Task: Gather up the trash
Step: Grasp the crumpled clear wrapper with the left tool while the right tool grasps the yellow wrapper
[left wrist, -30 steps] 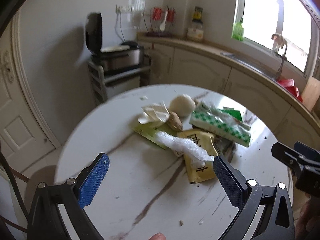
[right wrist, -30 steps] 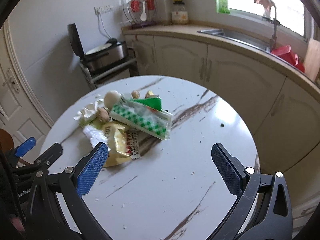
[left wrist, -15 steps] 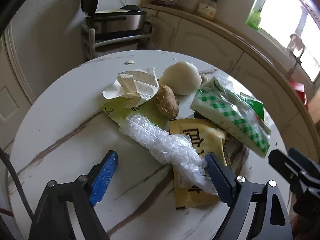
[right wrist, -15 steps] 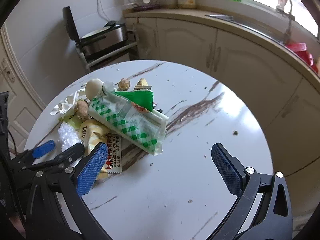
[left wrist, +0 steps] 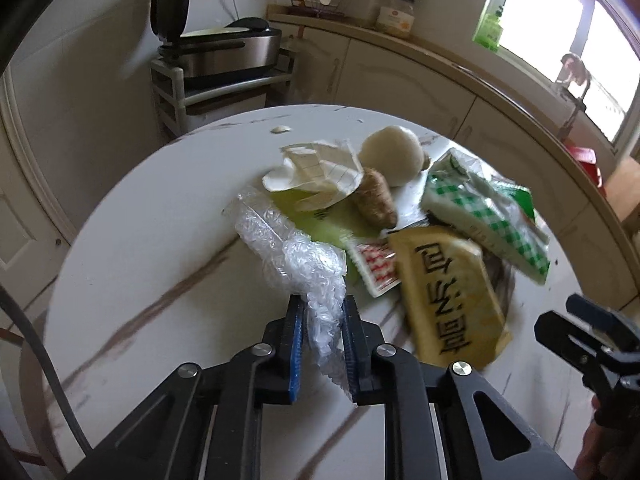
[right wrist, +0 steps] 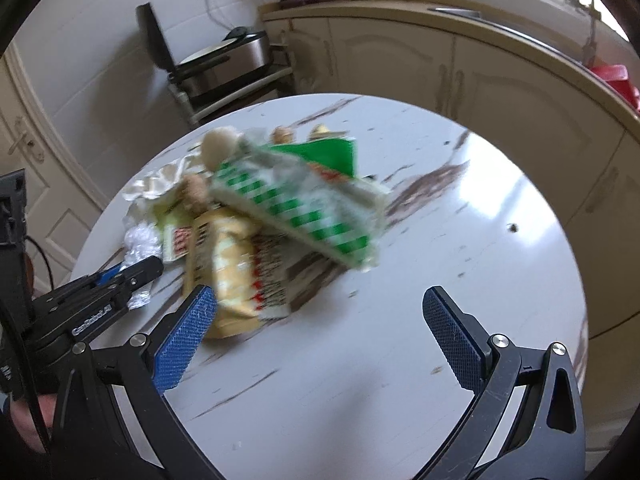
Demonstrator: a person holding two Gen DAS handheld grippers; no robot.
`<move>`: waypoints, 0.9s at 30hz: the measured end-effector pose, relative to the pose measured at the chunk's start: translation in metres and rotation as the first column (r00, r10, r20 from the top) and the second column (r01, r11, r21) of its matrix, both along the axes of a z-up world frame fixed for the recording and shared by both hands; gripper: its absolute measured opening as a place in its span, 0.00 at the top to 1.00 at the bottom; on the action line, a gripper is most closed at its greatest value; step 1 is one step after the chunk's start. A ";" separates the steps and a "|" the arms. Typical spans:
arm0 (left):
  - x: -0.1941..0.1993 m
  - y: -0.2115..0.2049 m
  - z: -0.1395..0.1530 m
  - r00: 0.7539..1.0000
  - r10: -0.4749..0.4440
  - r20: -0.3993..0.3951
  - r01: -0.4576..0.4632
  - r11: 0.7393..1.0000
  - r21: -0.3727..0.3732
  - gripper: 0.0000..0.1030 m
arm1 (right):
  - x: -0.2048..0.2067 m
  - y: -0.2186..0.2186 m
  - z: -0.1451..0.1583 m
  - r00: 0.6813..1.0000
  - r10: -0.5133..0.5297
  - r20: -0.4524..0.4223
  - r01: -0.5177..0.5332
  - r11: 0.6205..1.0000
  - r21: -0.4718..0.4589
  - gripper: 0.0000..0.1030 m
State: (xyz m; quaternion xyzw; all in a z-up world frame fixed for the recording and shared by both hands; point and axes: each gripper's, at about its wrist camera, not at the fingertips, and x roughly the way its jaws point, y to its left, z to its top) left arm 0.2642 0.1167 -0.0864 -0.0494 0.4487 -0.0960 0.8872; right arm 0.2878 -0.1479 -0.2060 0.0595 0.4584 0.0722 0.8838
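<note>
A heap of trash lies on a round white marble table. My left gripper is shut on the near end of a crumpled clear plastic wrap. Beside it lie a yellow packet, a red-patterned sachet, a green-checked tissue pack, a ginger root, crumpled paper and a pale round ball. My right gripper is open above the table's near side, in front of the yellow packet and tissue pack.
A metal rack with an open electric grill stands beyond the table on the left. Cream kitchen cabinets and a counter curve along the back and right, with a sink tap by the window. A door is at the left.
My left gripper has moved forward and shut on the plastic wrap. My right gripper has moved closer to the trash heap and stays open.
</note>
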 end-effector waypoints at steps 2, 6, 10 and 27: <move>-0.007 0.008 -0.002 1.000 -0.007 0.016 0.006 1.000 0.029 0.87 | -0.001 0.011 0.000 1.000 0.024 0.000 -0.024 1.000 0.000 0.00; -0.018 0.022 -0.003 1.000 -0.007 0.028 0.005 0.998 0.063 0.87 | 0.007 0.038 -0.002 0.998 0.063 0.003 -0.063 0.998 -0.002 0.00; -0.027 0.022 -0.001 0.999 -0.009 0.041 0.005 0.997 0.080 0.87 | 0.021 0.060 -0.008 0.996 0.085 -0.001 -0.085 0.996 -0.019 0.09; -0.059 0.020 0.014 0.997 -0.044 0.057 0.042 0.998 0.045 0.87 | 0.009 0.046 -0.021 0.993 0.121 0.008 -0.121 0.992 0.044 0.77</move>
